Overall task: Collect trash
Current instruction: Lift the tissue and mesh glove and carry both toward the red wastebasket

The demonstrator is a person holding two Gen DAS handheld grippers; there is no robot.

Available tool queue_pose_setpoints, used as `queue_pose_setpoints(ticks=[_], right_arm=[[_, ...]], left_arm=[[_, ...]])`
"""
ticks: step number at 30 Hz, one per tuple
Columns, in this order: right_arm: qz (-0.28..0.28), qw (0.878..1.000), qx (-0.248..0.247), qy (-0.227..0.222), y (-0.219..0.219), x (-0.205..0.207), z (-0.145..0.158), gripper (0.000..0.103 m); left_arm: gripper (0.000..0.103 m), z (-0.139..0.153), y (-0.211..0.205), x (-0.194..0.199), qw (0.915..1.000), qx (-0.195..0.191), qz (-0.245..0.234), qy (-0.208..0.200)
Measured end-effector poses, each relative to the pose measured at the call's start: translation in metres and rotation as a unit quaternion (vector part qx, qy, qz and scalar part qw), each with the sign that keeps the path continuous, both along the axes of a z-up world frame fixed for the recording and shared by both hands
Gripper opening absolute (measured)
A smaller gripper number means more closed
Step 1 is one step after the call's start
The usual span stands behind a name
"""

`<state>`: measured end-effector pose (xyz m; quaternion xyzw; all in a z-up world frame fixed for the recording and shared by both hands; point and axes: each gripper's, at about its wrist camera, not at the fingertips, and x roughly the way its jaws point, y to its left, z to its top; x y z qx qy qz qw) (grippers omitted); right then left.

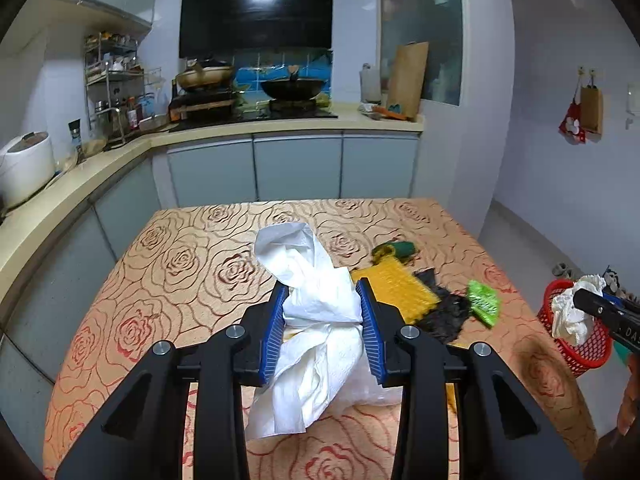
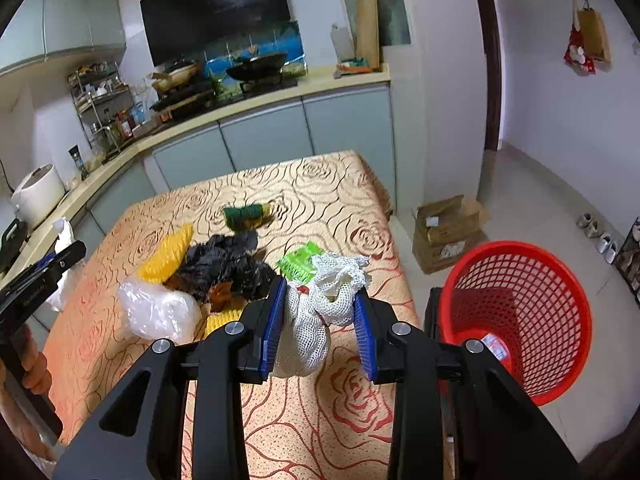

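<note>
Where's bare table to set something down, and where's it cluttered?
Free: the table's left half, from the counter-side edge across to the white paper in the left gripper, plus the far strip toward the cabinets. Crowded: right-center, with yellow foam, black bag, green scrap and clear plastic.

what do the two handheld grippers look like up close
Both the left gripper and the right gripper look alike: black angular linkage arms joined by round silver pins, ending in two fingers faced with ribbed blue pads. No cables or sleeves show.
</note>
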<state>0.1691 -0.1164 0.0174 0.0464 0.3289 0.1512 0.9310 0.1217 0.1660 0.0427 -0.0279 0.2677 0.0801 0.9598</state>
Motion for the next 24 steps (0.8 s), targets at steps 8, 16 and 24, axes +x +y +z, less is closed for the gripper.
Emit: queue_pose_setpoints(ticks=[8,16,24], right_arm=[[-0.024,0.999,-0.003,-0.036,-0.02,-0.011,0.023,0.032],[-0.058,0.997,-0.001,-0.055,-0.05,-0.02,0.037,0.032],[-0.099,0.993,-0.002,-0.064,-0.086,-0.025,0.04,0.032]], left_arm=[[0.034,0.011,-0.03,0.001,0.9993,0.002,-0.031,-0.019],[0.034,0.018,-0.067,0.005,0.9966,-0.001,-0.077,-0.03],[0.034,0.023,-0.116,0.013,0.9903,-0.004,-0.133,-0.038]])
